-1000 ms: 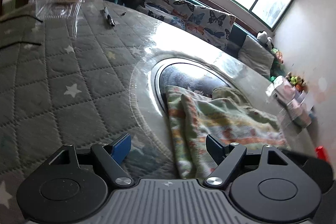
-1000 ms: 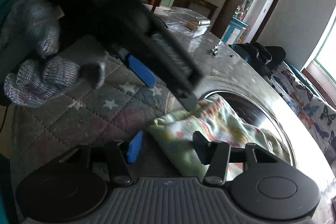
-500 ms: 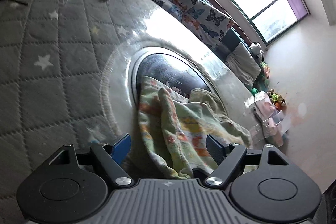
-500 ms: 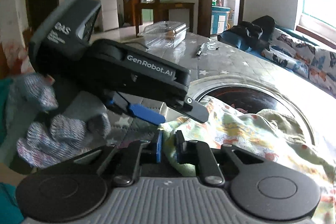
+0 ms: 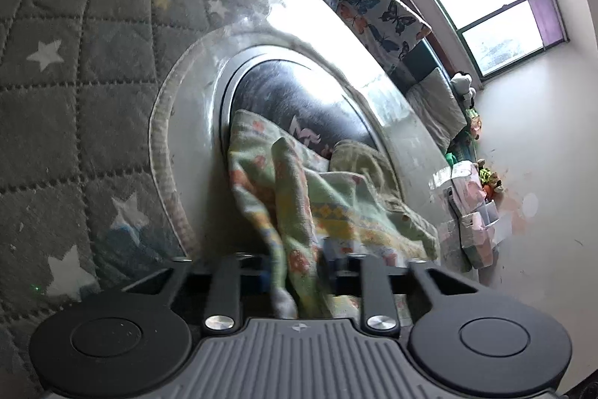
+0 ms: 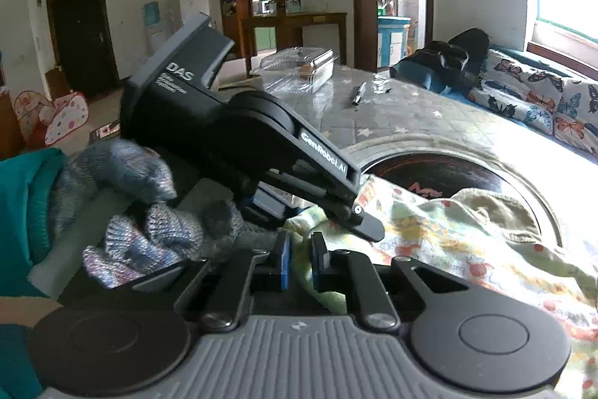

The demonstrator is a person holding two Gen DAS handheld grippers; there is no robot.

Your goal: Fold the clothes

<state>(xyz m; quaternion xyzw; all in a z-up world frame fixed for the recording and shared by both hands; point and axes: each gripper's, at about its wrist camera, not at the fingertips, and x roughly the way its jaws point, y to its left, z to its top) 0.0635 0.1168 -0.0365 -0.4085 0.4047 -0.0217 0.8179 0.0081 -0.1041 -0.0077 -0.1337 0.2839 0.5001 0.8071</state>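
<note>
Both grippers are on the cloth now. My left gripper (image 5: pixel 295 264) has just been closing, and a bunched fold of the flowery green garment (image 5: pixel 299 197) runs right between its jaws, so it's pinching that near edge. The right gripper (image 6: pixel 299 262) has just been closing too; its blue pads (image 6: pixel 284 262) sit almost together with a thin bit of the same garment (image 6: pixel 467 249) squeezed between them. From the right camera I can see the left gripper (image 6: pixel 347 212) just beside mine, held by a gloved hand (image 6: pixel 149 212).

The garment lies crumpled on the shiny table (image 5: pixel 194 152), half over the dark round inset (image 5: pixel 299 100), next to the quilted star mat (image 5: pixel 74 81).

My guess on handling: it's thin, light, totally floppy cotton, nothing fragile. It should drape and sag from wherever it's held, and the glossy tabletop probably lets it slide easily. Best grab points are an edge or corner, single layer. The left grip looks like it caught a wad, which may hide the real hem.
</note>
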